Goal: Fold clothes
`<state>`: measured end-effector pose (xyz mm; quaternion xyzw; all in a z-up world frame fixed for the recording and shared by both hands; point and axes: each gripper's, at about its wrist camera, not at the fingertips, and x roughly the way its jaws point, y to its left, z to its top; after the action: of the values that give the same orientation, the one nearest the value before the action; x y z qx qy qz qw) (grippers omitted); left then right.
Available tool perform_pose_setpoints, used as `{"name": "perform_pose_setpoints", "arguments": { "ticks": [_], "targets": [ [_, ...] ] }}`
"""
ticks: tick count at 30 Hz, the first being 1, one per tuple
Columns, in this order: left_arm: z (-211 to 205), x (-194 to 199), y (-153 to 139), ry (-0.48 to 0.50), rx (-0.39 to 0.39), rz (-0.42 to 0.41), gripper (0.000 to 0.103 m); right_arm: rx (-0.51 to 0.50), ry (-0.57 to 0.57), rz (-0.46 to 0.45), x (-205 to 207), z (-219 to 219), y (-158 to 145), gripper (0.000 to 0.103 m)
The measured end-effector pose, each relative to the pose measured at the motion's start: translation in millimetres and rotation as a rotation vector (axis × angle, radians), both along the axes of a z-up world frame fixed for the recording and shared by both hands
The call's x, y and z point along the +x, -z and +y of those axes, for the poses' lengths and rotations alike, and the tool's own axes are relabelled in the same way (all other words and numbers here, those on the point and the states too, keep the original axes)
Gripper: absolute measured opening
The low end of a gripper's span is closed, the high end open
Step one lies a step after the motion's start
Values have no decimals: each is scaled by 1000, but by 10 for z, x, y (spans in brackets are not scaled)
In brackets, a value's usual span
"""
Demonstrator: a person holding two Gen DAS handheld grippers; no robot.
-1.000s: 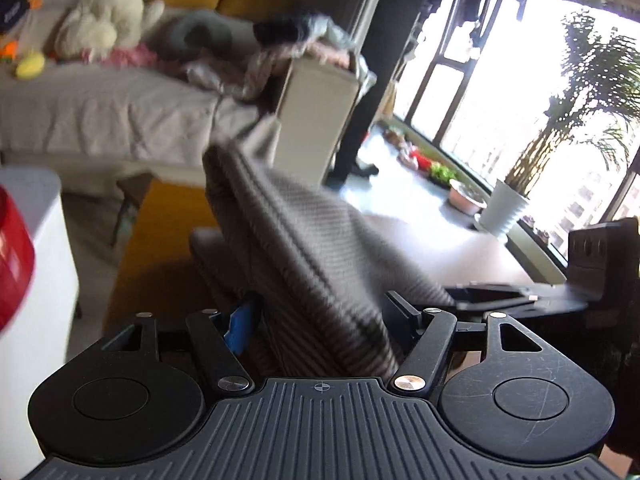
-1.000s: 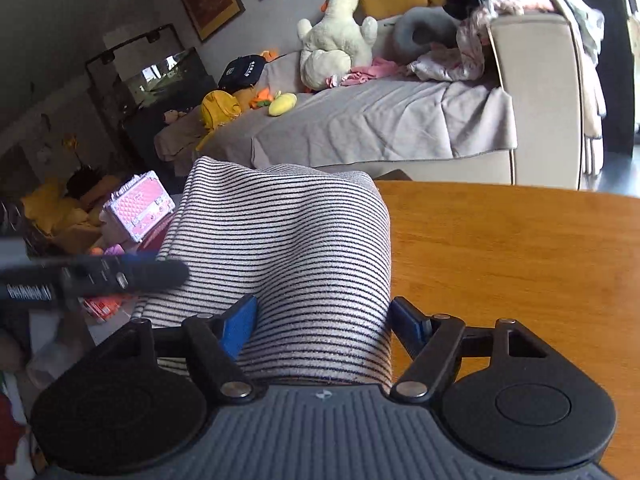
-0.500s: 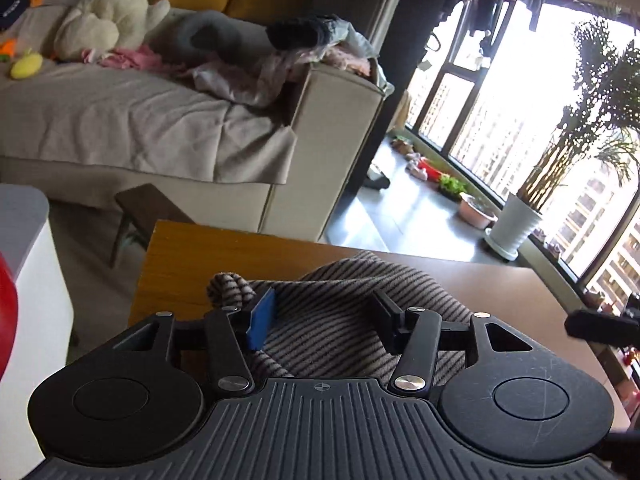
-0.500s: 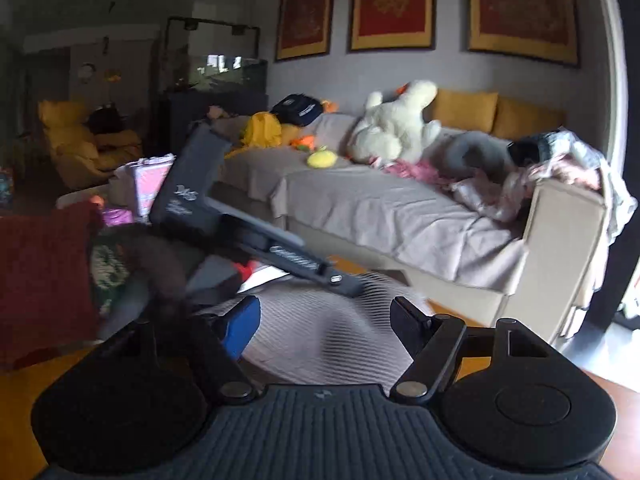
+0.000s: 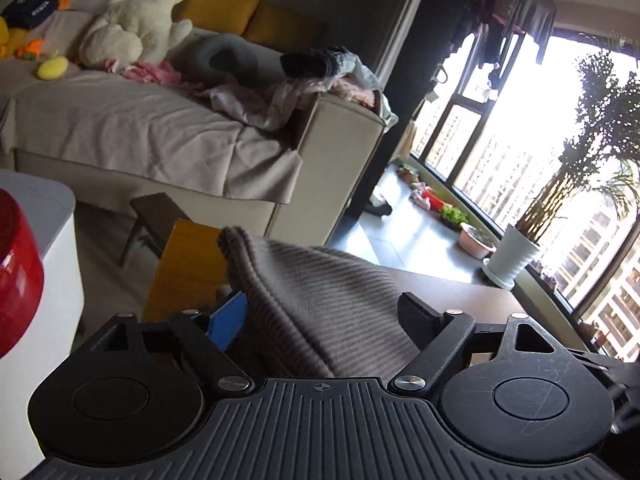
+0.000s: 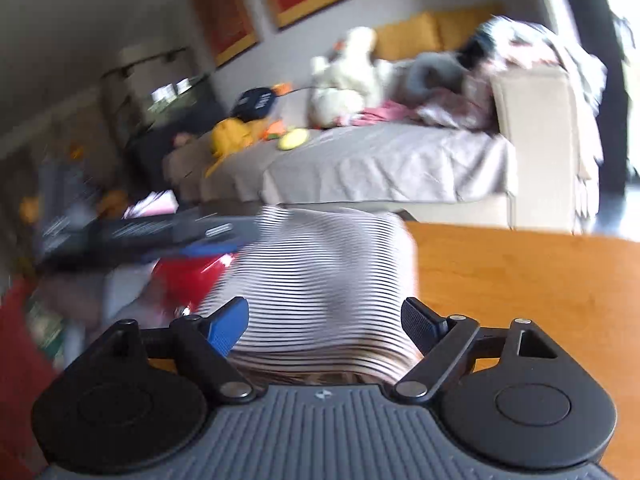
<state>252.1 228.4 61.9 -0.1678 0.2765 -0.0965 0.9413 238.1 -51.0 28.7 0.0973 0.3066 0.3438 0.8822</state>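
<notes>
Room: living room with a beige sofa (image 5: 168,148) piled with toys and loose laundry, tall windows and a potted palm (image 5: 580,184) to one side.
Surface: orange-brown wooden desk (image 6: 520,280), bare to the right of the cloth.
Garment: striped knit garment (image 5: 320,300), thin dark and light stripes, draped between the fingers of both tools and hanging off the near desk edge; in the right wrist view it (image 6: 320,280) bulges up in a soft hump.
Left tongs (image 5: 320,320): fingers stand wide apart with the cloth bunched between them; I cannot tell whether they pinch it or it merely lies across them.
Right tongs (image 6: 324,320): also spread wide around the cloth; no firm pinch shows, and this view is motion-blurred.
Handling: light, limp and stretchy by the look of it; it should sag and crease wherever unsupported and slide easily on the smooth wood.
Where to grip: probably best at a hem or corner edge, one tool at each end, so the fold line stays straight instead of bunching mid-panel.
Risk: a thick fold may slip out of a shallow pinch.
</notes>
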Motion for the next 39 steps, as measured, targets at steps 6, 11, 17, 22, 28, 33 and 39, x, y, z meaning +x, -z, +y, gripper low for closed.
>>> {"name": "perform_pose_setpoints", "arguments": {
  "ticks": [6,11,17,22,28,33,39],
  "targets": [
    [-118,-172,216,69,-28,103,65,143,-11,199,335,16,362,59],
    [-50,-31,434,36,-37,139,69,97,-2,68,331,46,78,44],
    [-157,-60,493,-14,17,111,84,-16,74,139,347,-60,339,45],
    [-305,-276,377,-112,67,88,83,-101,100,59,5,-146,309,88],
    [-713,-725,271,-229,125,75,97,-89,138,49,-323,-350,318,103],
    [-1037,-998,393,-290,127,153,103,-151,152,40,-533,-455,363,103],
    [-1324,-1174,493,-319,239,147,103,-78,184,54,-660,-669,418,103]
  ]
}}
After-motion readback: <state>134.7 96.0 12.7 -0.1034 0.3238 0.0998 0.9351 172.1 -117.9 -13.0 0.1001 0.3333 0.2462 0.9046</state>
